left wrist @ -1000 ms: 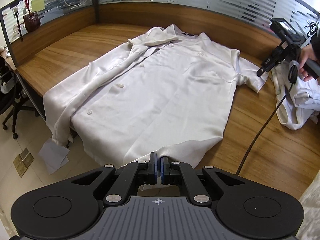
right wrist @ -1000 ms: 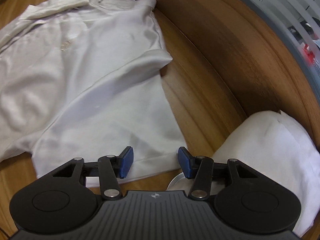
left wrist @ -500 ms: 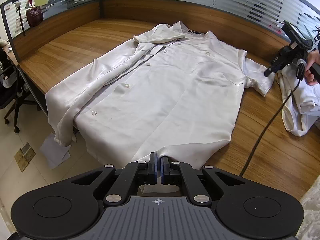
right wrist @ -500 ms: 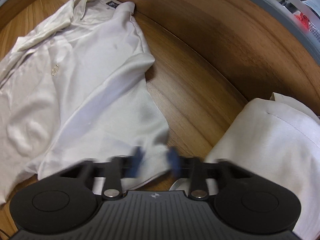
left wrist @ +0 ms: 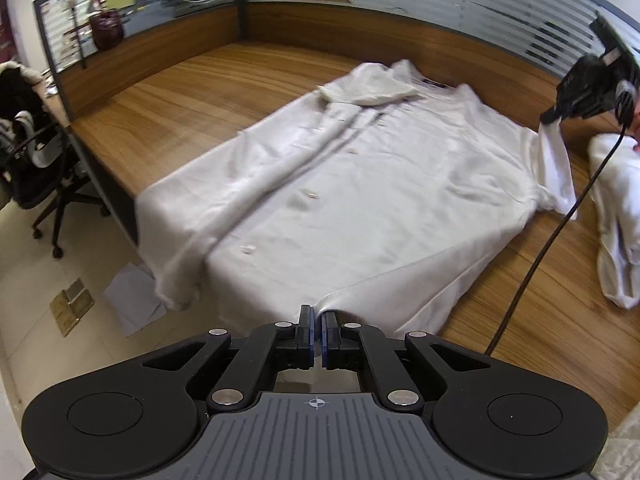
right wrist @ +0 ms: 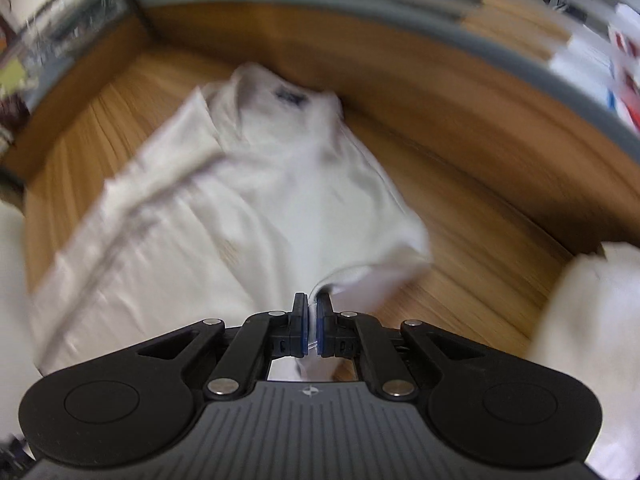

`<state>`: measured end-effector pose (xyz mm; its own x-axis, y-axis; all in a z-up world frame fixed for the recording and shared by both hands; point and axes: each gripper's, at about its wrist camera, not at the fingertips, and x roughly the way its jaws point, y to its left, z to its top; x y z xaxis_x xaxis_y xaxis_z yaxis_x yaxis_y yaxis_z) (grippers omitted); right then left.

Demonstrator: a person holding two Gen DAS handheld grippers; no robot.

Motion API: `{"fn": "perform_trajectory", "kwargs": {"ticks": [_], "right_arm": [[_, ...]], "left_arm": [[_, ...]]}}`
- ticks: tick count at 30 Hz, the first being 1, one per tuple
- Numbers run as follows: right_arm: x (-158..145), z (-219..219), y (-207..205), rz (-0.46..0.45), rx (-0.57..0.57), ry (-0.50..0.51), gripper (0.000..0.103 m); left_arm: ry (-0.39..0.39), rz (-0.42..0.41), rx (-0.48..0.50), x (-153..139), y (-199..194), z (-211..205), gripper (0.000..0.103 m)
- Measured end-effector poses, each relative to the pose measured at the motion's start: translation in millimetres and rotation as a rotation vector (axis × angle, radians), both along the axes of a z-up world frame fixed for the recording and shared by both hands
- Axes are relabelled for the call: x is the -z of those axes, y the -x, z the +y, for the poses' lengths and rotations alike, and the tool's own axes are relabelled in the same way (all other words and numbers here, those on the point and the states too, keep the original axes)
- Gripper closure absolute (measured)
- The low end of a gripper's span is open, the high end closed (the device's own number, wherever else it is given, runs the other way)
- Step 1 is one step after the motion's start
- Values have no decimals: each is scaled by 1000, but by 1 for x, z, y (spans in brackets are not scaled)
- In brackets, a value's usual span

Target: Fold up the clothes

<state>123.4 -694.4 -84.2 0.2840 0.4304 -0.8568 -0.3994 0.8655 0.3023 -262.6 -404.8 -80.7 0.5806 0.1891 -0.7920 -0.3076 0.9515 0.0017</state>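
Note:
A cream short-sleeved button shirt [left wrist: 380,184] lies front up on the wooden desk [left wrist: 192,112], collar at the far end. My left gripper [left wrist: 316,320] is shut on the shirt's bottom hem at the near edge. In the right wrist view, which is blurred, my right gripper [right wrist: 311,308] is shut on the shirt's [right wrist: 260,208] right sleeve, which rises off the desk. The left wrist view shows that right gripper [left wrist: 560,114] at the far right with the sleeve [left wrist: 554,172] hanging from it.
A second pale garment [left wrist: 616,216] lies bunched at the desk's right end. A black cable [left wrist: 548,240] runs across the wood. The shirt's left side hangs over the desk edge above the floor [left wrist: 48,280]; an office chair [left wrist: 36,160] stands left. Wooden partitions [left wrist: 360,32] line the back.
My right gripper went from open to shut on the sleeve and has lifted it. The left gripper has kept its hold on the hem and swung its view to the left.

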Motion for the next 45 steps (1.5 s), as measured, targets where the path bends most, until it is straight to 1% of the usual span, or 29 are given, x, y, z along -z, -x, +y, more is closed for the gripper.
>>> {"fn": "perform_trajectory", "kwargs": {"ticks": [3,7,11,14,20,23,25,26,27,28,29,30,31,34,39,42,45], "right_arm": [[-14,28,-18,-10,7,-33,98],[-21,68,-44,-31,11,-31,98],[-22,112,-71,-47,25,-25,98],[-21,146,-91,-55,36,-23,98],[-16,207,-119,-46,44,7,98],[-6,226,-126,-30,29,47,98],[2,237,-129,-17,15,76,94],[4,241,-129,-17,9,84,91],[6,244,-128,-20,5,90,79],[5,245,-125,-30,6,91,73],[3,245,-123,-42,6,90,66],[1,242,-117,-54,4,87,65],[-1,237,-109,-58,8,88,65],[-9,223,-86,-71,19,89,65],[-20,198,-46,-92,38,91,64],[-28,184,-23,-105,50,93,59],[-31,170,6,-110,65,90,58]], "left_arm": [[3,-4,-32,-1,-2,18,98],[1,-7,-41,-5,-8,47,98],[-7,-19,-19,-9,-16,77,98],[1,-7,17,-10,-21,100,98],[25,40,97,-5,-26,134,98],[56,56,92,1,-31,150,98],[87,86,81,10,-37,160,95],[97,92,73,12,-39,163,94],[107,97,64,15,-40,167,89],[112,96,63,17,-41,170,80],[107,91,64,17,-42,173,74],[102,86,66,17,-43,176,64],[94,81,74,17,-44,179,59],[85,81,111,19,-49,187,54],[84,99,180,23,-57,202,52],[82,93,224,22,-65,212,51],[88,77,266,18,-77,221,50]]}}
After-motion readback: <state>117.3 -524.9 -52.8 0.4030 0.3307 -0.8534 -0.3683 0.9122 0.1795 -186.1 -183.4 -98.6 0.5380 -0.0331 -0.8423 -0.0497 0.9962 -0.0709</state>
